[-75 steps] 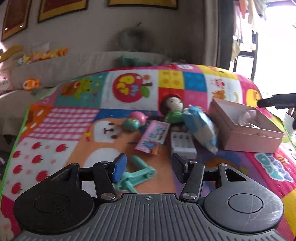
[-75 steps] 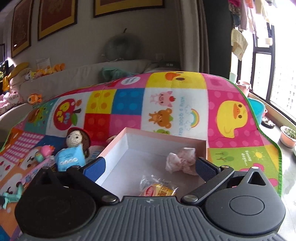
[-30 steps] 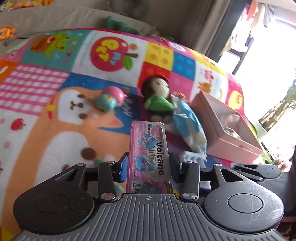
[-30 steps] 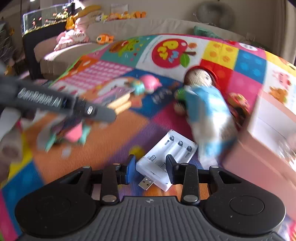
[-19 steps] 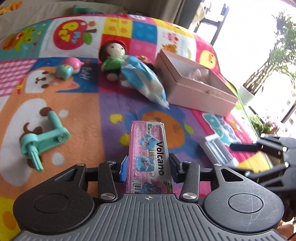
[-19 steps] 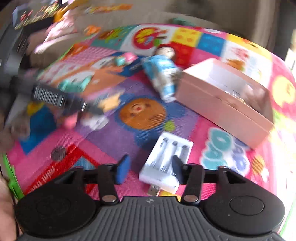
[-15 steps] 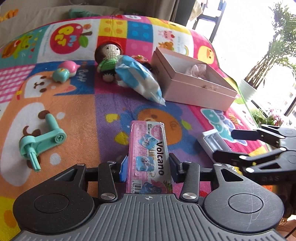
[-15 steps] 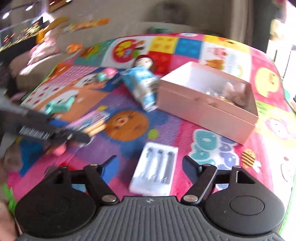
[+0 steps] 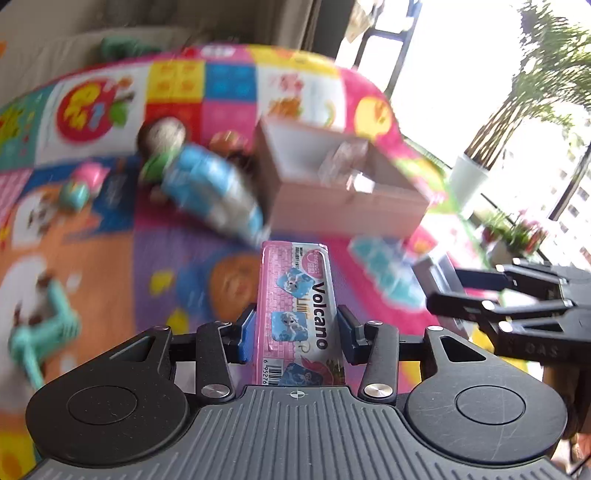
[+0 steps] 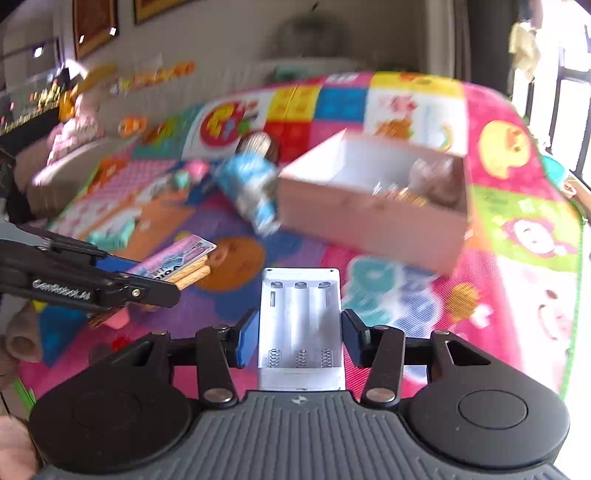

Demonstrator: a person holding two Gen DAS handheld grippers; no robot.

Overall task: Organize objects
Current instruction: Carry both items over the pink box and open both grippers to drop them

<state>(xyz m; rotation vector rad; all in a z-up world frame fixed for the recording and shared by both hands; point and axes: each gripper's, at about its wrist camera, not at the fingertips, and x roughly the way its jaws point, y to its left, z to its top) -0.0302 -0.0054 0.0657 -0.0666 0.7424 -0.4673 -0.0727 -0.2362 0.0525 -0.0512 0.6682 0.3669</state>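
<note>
We are over a bright patchwork play mat (image 10: 517,236) printed with cartoon animals, fruit and coloured squares, spread in a room with a beige sofa (image 10: 229,81) along the far wall, framed pictures (image 10: 94,26) above it and a sunlit window (image 9: 461,92) to the right. Much of the mat is blurred in both views.

Our left gripper (image 9: 295,328) is clamped on a pink snack packet (image 9: 297,317) that stands lengthwise between its blue pads; we can read "Volcano" in black down its right side, beside small cartoon princess pictures and a barcode with the digits "6 95276". In the right wrist view the same packet (image 10: 177,260) sticks out past the left gripper (image 10: 159,278), whose arm carries white lettering we read as "GenRobot.AI".

Our right gripper (image 10: 299,336) is closed on a white battery charger (image 10: 300,325) with three empty slots and springs at the near end, held off the mat. It points toward the pink open box (image 10: 373,206), which lies ahead and slightly right of it. From the left wrist view the box (image 9: 343,199) is ahead and right of the packet, and the right gripper (image 9: 469,291) reaches in from the right edge.

A blue and white packet (image 10: 251,188) lies just left of the box, leaning against a crocheted doll (image 10: 258,144). A teal toy (image 9: 40,339) lies far left of the left gripper.
</note>
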